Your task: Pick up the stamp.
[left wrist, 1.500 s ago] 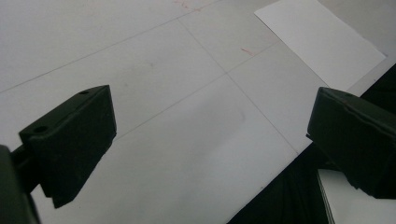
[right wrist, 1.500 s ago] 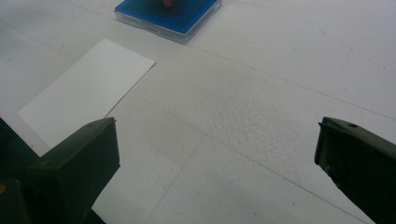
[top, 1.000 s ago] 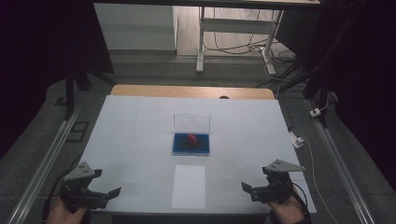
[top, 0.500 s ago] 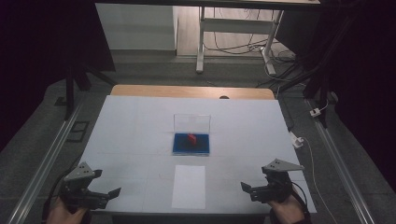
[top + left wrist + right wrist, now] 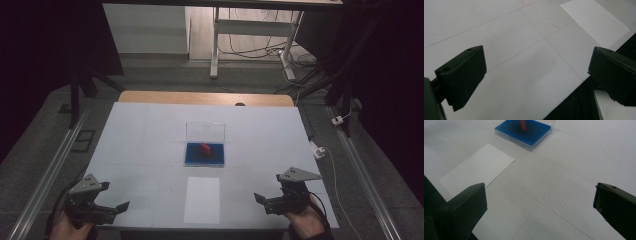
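Resting near the front edge of the white table (image 5: 150, 135), the left gripper (image 5: 111, 210) is held at the near left corner with its jaws spread wide and nothing between them; in the left gripper view only bare table surface is seen in the gap, and a white sheet of paper (image 5: 596, 21) is seen ahead and to the right of the jaws; the right gripper (image 5: 262, 200) is held at the near right corner, likewise wide open and empty, its jaws pointed inward toward the left gripper; the sheet of paper is laid flat between the two grippers, just beside neither, at the table's near edge; in the right gripper view a blue tray (image 5: 534, 135) is seen ahead and to the left of the jaws, beyond the paper, well apart from both grippers; a small red object (image 5: 523, 125) is seen on the blue surface, and a clear lid (image 5: 205, 131) is stood upright along the tray's far side.
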